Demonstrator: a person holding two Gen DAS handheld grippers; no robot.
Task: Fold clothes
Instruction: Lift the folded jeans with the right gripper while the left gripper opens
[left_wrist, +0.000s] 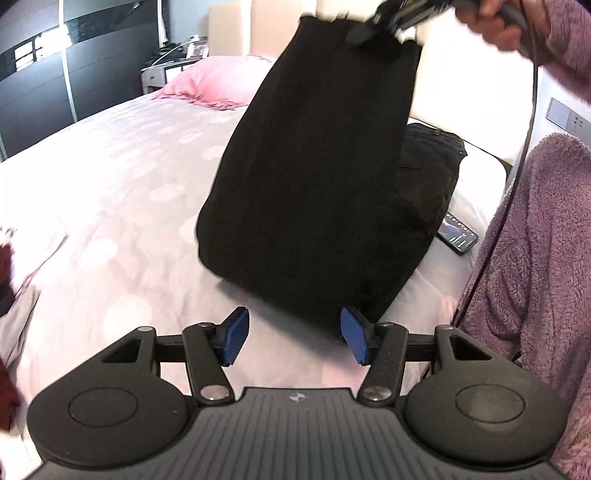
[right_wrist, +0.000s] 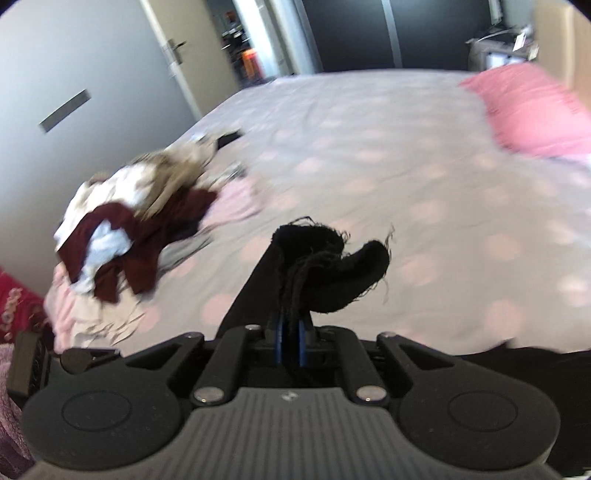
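While right gripper (right_wrist: 291, 343) clamps black garment (left_wrist: 314, 177) | left gripper (left_wrist: 295, 338) jaws apart, garment beyond

Left gripper (left_wrist: 293, 334) held low over the near edge of the bed, blue pads (left_wrist: 234, 338) spread wide apart, gripping nothing. Right gripper (right_wrist: 291, 341) raised high, pads pressed together on a black garment (right_wrist: 325, 269), seen from the left wrist view at the top edge. Right hand (left_wrist: 498, 22) wrapped around the handle, purple fleece sleeve (left_wrist: 561, 40) behind it.
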